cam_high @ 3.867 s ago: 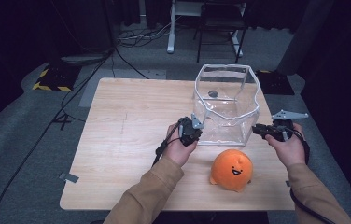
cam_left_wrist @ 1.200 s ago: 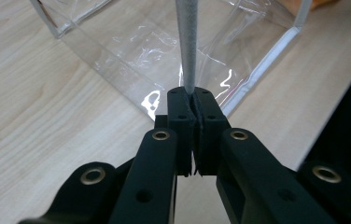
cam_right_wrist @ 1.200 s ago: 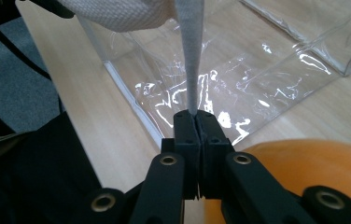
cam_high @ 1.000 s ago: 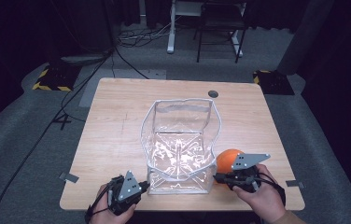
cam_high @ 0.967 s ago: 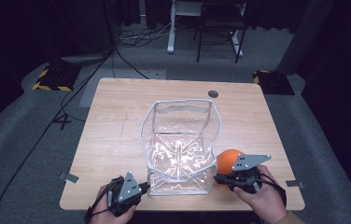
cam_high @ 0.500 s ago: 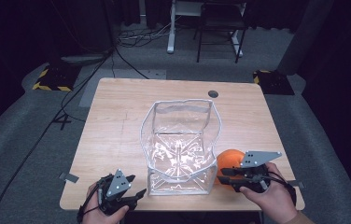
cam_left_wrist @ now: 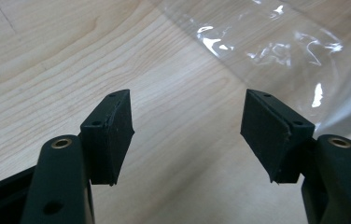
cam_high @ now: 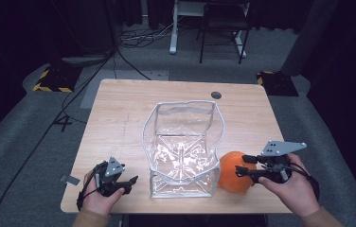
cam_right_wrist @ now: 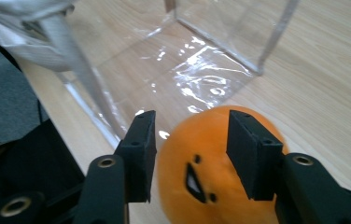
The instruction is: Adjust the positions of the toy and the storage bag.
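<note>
Room was dark, light mostly on the table (cam_high: 119, 109), a pale wood top w/ a round cable hole (cam_high: 216, 95) near the far edge. Grey carpet (cam_high: 20, 142) all around. Black cables (cam_high: 119, 52) ran across the floor at far left. White desk legs (cam_high: 172, 28) and a dark chair (cam_high: 223, 23) stood behind. Yellow-black hazard blocks (cam_high: 50, 80) sat either side.

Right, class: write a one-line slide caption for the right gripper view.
Right gripper with open fingers poised over an orange plush toy beside a clear plastic bag on a wooden table.
</note>
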